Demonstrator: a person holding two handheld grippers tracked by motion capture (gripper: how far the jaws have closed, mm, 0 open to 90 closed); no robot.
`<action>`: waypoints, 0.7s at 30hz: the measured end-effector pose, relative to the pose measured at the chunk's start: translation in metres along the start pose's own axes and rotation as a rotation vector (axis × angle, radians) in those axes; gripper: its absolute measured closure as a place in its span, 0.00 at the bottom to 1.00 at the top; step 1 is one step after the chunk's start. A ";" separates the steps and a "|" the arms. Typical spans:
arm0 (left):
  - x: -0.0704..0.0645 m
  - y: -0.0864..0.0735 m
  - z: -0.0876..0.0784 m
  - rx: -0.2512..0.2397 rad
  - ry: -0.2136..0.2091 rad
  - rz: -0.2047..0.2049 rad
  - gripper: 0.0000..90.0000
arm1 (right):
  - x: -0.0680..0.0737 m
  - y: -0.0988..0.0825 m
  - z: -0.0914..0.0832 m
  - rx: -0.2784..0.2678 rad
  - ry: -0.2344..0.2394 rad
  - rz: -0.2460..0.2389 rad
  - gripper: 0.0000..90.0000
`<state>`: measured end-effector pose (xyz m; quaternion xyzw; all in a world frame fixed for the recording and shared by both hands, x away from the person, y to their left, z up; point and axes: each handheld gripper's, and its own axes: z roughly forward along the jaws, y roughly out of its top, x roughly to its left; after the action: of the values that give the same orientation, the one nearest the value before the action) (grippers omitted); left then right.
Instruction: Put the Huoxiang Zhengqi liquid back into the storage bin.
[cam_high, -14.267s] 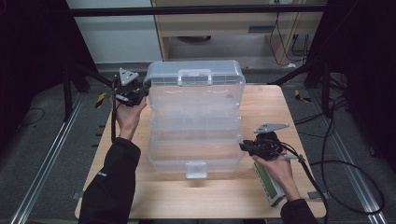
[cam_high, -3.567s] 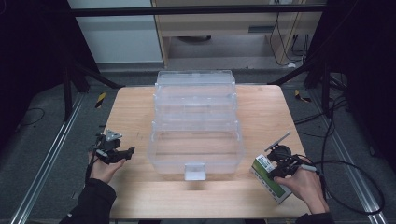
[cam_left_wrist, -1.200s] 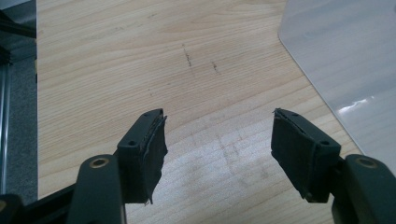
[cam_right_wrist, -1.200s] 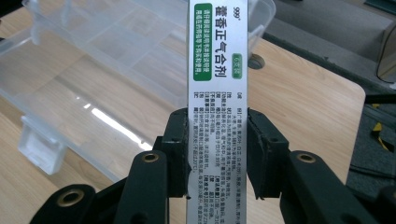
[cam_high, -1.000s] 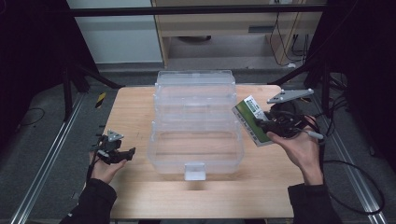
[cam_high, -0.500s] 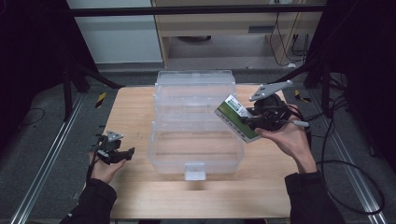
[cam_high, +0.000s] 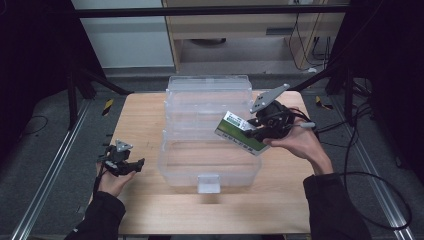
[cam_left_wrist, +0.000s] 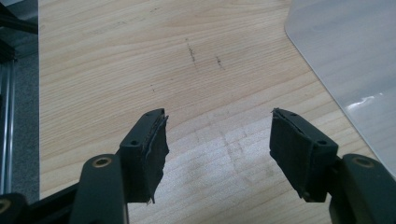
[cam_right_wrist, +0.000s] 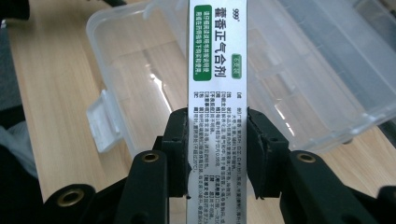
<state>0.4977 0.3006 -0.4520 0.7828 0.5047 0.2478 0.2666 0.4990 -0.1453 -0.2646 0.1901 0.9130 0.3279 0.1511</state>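
Dim surroundings, sharp close-ups (slight glare)

The right claw (cam_high: 252, 132) has carried the medicine box (cam_high: 240, 133) over the clear bin (cam_high: 210, 165).

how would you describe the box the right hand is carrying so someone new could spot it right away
Start at the big clear plastic case lying open in the middle of the wooden table. Above its right side, the right tongs grip a slim carton. It is the one printed thing there: white and green with Chinese text.
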 end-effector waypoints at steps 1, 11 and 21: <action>0.000 0.000 0.000 0.000 0.000 0.000 0.40 | 0.000 0.000 0.003 0.005 0.011 -0.012 0.71; -0.001 -0.001 0.002 0.009 0.002 0.007 0.40 | 0.000 0.003 0.024 0.049 0.116 -0.114 0.71; 0.000 -0.001 0.001 0.007 0.007 0.001 0.40 | 0.007 0.004 0.045 0.119 0.194 -0.224 0.71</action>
<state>0.4979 0.3012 -0.4533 0.7831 0.5063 0.2488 0.2619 0.5118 -0.1151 -0.2968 0.0632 0.9566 0.2713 0.0860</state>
